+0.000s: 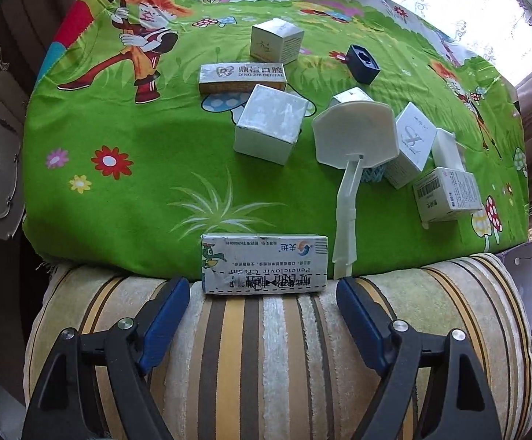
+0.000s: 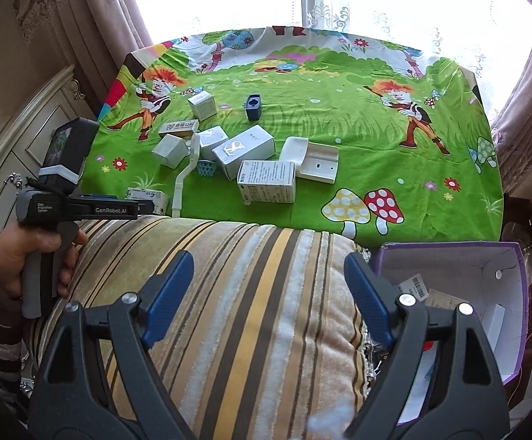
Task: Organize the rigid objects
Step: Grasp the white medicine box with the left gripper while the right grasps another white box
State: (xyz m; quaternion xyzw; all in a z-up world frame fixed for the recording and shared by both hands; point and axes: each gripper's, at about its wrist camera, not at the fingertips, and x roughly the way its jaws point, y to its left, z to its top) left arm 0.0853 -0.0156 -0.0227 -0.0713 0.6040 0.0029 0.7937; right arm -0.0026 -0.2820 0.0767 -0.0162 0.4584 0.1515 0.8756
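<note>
The left gripper (image 1: 264,295) hangs over a striped cushion (image 1: 276,348) with its blue fingers (image 1: 165,311) spread wide and nothing between them. Just ahead of them lies a penciclovir cream carton (image 1: 264,262), flat on its broad face at the near edge of the green cartoon cloth (image 1: 126,139) that covers the desk, its near end partly resting on the cushion.

The carton looks like thin printed card, creased and a little dented, so it is probably very light and will give if squeezed hard. Its long sides run across the view; the likely hold is across the short width, near the middle, with modest pressure. Because it straddles the soft cushion and the cloth, it may tip or slide when nudged.

The right gripper (image 2: 269,295) is likewise wide open and empty, poised above the same cushion. Beside it on the right stands a purple storage box (image 2: 515,330), white inside, already holding a few items, which seems the destination.

Further back on the cloth sit more stiff card pieces: a DING ZHI DENTAL carton (image 1: 242,77), a plain white cube box (image 1: 269,124), a barcoded carton (image 1: 447,194) and a dark blue holder (image 1: 363,62). A white toy basketball hoop (image 1: 353,135) with a thin post leans among them; its slender plastic post looks fragile and awkward to pinch.
</note>
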